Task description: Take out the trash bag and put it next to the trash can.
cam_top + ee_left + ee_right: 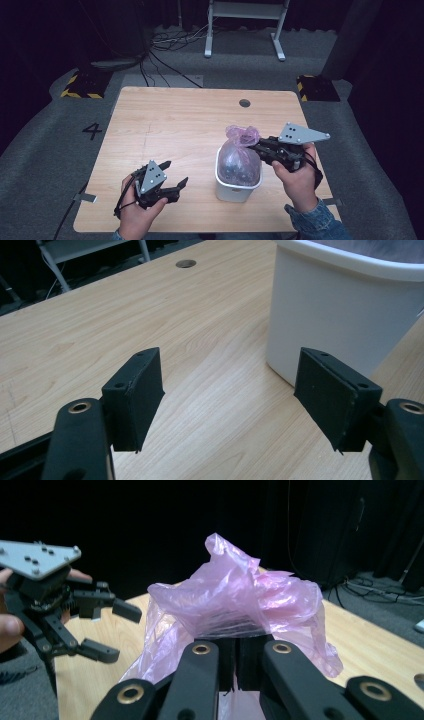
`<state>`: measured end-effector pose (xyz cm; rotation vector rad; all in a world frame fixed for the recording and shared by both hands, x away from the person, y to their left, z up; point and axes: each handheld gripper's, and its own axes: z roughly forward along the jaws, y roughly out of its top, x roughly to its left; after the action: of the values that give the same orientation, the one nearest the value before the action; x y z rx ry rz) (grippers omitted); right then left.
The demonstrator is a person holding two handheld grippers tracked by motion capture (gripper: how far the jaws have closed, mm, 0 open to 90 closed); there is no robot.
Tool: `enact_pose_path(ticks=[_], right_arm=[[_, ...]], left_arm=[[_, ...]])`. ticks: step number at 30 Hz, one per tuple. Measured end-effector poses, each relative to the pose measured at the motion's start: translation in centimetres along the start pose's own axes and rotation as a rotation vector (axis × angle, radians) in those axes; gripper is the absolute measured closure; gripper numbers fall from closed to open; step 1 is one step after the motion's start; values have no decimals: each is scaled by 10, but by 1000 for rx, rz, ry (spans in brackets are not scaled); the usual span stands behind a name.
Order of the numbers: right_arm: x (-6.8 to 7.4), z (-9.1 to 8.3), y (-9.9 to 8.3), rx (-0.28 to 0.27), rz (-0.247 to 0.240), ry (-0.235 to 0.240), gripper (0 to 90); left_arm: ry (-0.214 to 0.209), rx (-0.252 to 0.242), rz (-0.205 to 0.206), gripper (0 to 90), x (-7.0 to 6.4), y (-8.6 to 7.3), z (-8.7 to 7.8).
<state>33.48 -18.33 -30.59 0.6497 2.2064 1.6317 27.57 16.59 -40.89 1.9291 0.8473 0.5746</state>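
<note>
right gripper [239, 652] on crinkled pink bag [235, 605]

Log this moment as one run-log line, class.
right gripper: shut on bag | bag: in bin | left gripper: open, empty, beside bin

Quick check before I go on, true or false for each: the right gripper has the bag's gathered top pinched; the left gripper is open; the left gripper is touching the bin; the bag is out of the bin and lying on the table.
1. The right gripper is shut on the gathered top of the pink plastic bag. True.
2. The left gripper is open. True.
3. The left gripper touches the white bin. False: it holds nothing and stands apart, beside the bin.
4. The bag lies on the table. False: its body sits in the bin.
</note>
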Motion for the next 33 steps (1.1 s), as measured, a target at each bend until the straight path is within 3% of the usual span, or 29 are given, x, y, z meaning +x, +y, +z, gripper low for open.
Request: enact_pose_path(ticks=[16, 25, 33], right_arm=[[3, -14, 18, -115, 9, -23, 879], [0, -21, 29, -129, -22, -26, 879], [-2, -33, 44, -125, -54, -49, 878]], left_arm=[[-12, 12, -11, 262, 4, -3, 6], [17, 21, -36, 259, 17, -8, -6], [7, 80, -32, 248, 22, -14, -12]])
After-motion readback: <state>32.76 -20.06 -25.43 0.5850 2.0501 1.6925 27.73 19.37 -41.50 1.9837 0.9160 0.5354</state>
